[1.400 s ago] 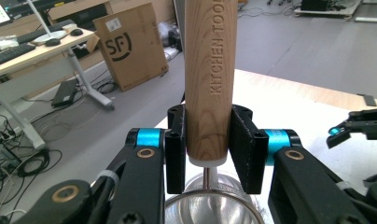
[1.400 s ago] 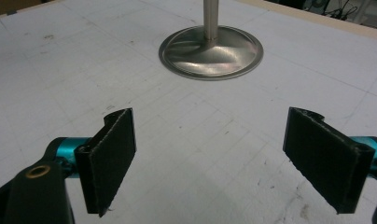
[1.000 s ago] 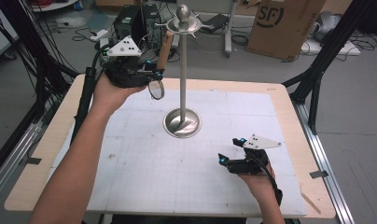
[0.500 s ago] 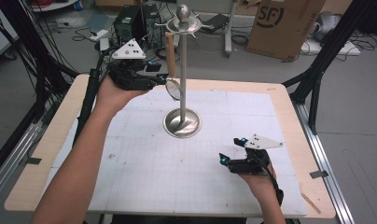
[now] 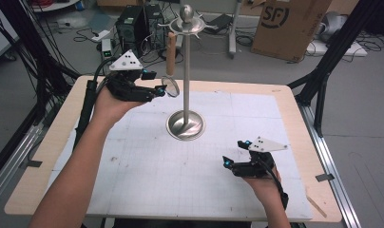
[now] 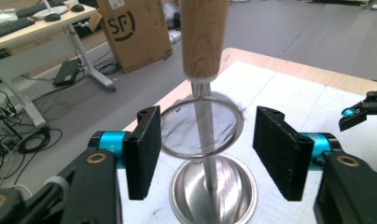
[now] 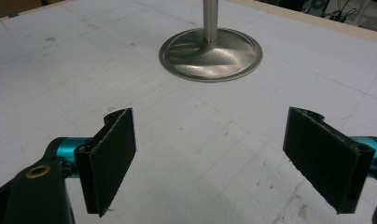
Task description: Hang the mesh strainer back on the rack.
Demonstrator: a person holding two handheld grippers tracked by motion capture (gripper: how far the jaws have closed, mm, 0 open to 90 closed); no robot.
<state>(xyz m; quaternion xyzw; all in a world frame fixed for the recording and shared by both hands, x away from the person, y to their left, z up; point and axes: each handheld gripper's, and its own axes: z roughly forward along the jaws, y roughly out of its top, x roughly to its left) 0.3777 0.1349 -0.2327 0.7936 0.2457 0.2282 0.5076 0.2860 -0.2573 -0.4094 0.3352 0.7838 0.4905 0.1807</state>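
A small mesh strainer (image 5: 170,87) with a wooden handle (image 5: 170,52) hangs from a hook of the metal stand (image 5: 186,61), handle up and mesh ring down. My left gripper (image 5: 158,91) is held in the air just left of the ring, open. In the left gripper view the strainer ring (image 6: 200,122) sits between the open pads (image 6: 143,149) without touching either. My right gripper (image 5: 234,155) rests low on the white mat at the front right, open, with nothing between its jaws (image 7: 224,158).
The stand's round base (image 5: 185,126) sits mid-mat, also seen as the base (image 7: 210,49) ahead of the right gripper. The white mat (image 5: 147,180) lies on a wooden table (image 5: 43,156). A cardboard box (image 5: 290,23) and cables lie on the floor behind.
The strainer has swung right toward the pole and now hangs upright. My left gripper has dropped a little and drawn back to the left. The right gripper has not moved.
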